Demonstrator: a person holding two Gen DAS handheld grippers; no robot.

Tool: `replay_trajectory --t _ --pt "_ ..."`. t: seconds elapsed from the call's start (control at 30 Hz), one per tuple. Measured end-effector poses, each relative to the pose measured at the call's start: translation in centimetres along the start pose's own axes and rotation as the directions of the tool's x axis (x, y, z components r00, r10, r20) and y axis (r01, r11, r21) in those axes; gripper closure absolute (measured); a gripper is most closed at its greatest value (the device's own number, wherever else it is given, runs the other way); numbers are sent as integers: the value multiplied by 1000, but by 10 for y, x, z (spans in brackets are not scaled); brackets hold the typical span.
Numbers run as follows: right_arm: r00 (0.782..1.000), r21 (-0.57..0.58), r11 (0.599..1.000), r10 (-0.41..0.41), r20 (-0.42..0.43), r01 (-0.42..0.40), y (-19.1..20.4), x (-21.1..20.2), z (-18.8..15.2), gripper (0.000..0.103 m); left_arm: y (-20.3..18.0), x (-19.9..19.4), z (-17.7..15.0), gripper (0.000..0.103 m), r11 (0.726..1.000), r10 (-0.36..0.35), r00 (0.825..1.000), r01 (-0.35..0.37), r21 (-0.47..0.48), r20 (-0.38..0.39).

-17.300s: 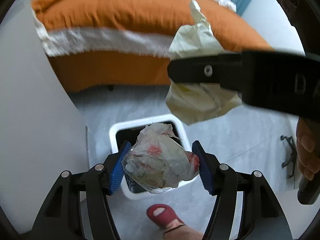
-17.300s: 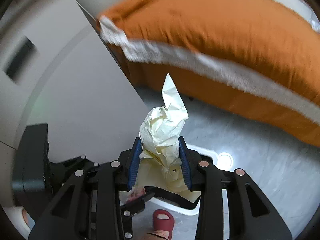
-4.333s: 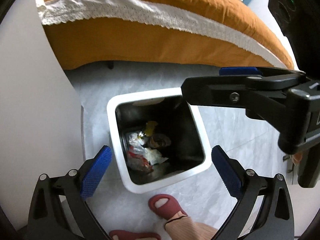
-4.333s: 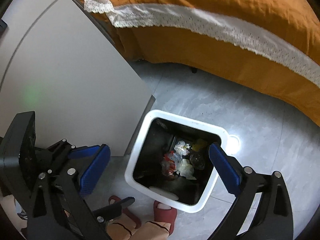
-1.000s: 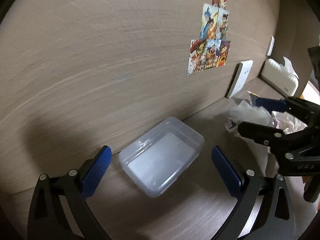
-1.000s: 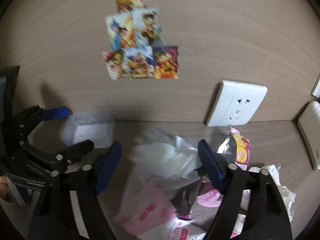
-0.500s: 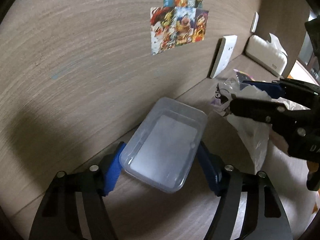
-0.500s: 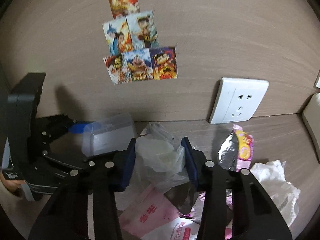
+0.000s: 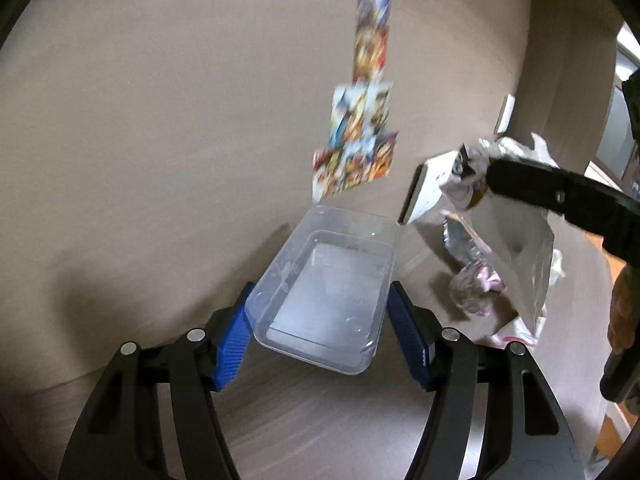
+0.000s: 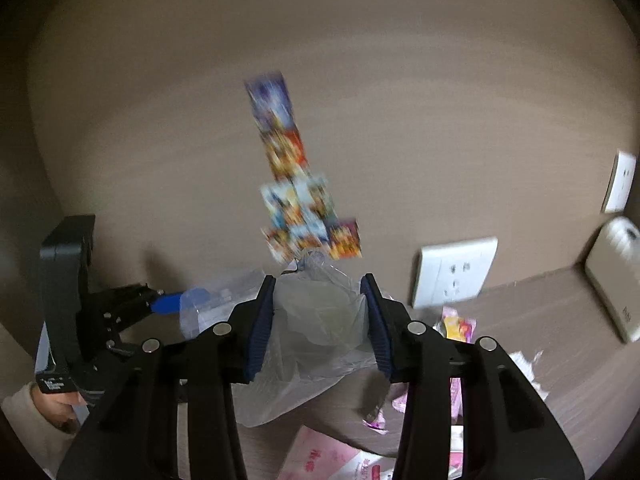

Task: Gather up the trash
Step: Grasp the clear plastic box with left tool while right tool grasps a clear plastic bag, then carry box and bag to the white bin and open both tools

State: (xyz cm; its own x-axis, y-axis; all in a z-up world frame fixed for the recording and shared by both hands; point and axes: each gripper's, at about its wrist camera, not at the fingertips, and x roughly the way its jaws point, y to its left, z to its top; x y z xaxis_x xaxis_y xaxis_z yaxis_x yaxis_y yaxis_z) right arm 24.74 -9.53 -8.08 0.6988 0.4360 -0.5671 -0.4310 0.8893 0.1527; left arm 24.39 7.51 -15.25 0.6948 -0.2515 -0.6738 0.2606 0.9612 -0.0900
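Observation:
A clear plastic container (image 9: 328, 280) sits between the blue pads of my left gripper (image 9: 320, 296). Its jaws are closing on the container's long sides, and it hangs tilted above the wooden desk (image 9: 320, 420). My right gripper (image 10: 318, 296) is shut on a crumpled clear plastic bag (image 10: 320, 332), whose loose end hangs down below the pads. In the left wrist view the right gripper (image 9: 480, 172) reaches in from the right with the bag (image 9: 528, 264) draped under it. In the right wrist view the left gripper (image 10: 168, 304) and the container (image 10: 208, 308) show at the left.
Pink wrappers (image 10: 332, 456), a yellow-and-pink snack packet (image 10: 460, 326) and a crumpled tissue (image 10: 528, 364) lie on the desk. On the wooden wall are a white socket (image 10: 456, 272) and cartoon stickers (image 10: 304, 216). A white box (image 10: 616, 280) stands far right.
Both grippers went from wide open to closed, the left on the container and the right on the plastic bag. Both things have since been lifted off the desk.

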Motion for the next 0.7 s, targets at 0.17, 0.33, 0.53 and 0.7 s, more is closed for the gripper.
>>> replay_trajectory --t 0.17,0.33,0.53,0.7 --pt "997 -23 1000 4 78 -2 2 -41 18 59 -12 -37 7 39 1000 22 999 -22 7 43" --pt "993 -32 999 -29 118 33 -1 -78 23 59 -38 -65 15 39 1000 -6 997 4 27 82" --pt "981 -8 993 -115 153 118 -17 -138 13 59 -91 -78 25 39 992 -95 990 85 91 103" --pt "962 44 974 -226 152 221 -46 -184 -12 59 -154 -73 25 39 969 -197 977 182 169 80"
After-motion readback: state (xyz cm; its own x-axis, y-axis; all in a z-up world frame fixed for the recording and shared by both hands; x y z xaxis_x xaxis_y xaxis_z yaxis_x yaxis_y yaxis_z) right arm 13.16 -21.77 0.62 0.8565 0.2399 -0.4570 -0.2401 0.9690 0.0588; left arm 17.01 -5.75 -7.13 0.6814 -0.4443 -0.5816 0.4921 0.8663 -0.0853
